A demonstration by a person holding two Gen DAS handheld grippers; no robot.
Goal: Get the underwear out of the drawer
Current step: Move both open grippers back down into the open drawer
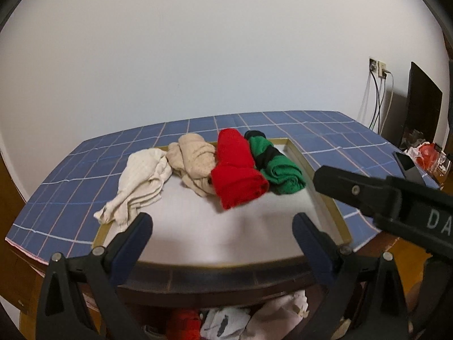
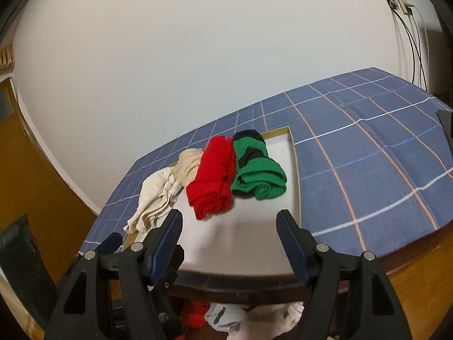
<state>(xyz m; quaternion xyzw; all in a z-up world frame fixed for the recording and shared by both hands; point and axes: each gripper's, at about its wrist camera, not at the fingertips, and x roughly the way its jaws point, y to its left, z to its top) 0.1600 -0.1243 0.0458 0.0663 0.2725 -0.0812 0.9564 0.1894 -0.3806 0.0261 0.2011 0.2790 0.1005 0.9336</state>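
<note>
Lying in a row on a white board with a thin gold-coloured frame [image 1: 337,215] are four bundles of clothing, and the board rests on a surface covered by a blue checked cloth [image 1: 70,175] against a plain white wall [image 1: 198,42]. At the far left a cream ribbed fabric piece [image 1: 141,187] drapes over the frame's left edge onto the cloth. Just to its right, touching it, sits a crumpled beige dotted fabric bundle [image 1: 192,161]. Next comes a rolled red knit garment [image 1: 236,170], pressed against the beige one, and at the right end a rolled green garment with black bands [image 1: 274,164] lies against the red roll.

Both tools hover at the near edge of the surface, apart from every bundle. The left tool [image 1: 222,226] stands released, its two blue-padded fingers [image 1: 136,238] spread wide with bare board between them. The right tool [image 2: 229,229] is likewise spread open, holding nothing; in the left wrist view its black body [image 1: 390,198] reaches in from the right, above the frame's right edge.

Below the near edge of the surface, an open drawer [image 1: 215,297] shows underwear still inside: a red piece [image 2: 195,314] at the left, a white piece with a dark mark [image 2: 223,316] in the middle and a pale pink piece [image 2: 271,320] at the right.

On the far right wall, a socket with dark cables [image 1: 378,90] hangs beside a black panel [image 1: 421,107].
</note>
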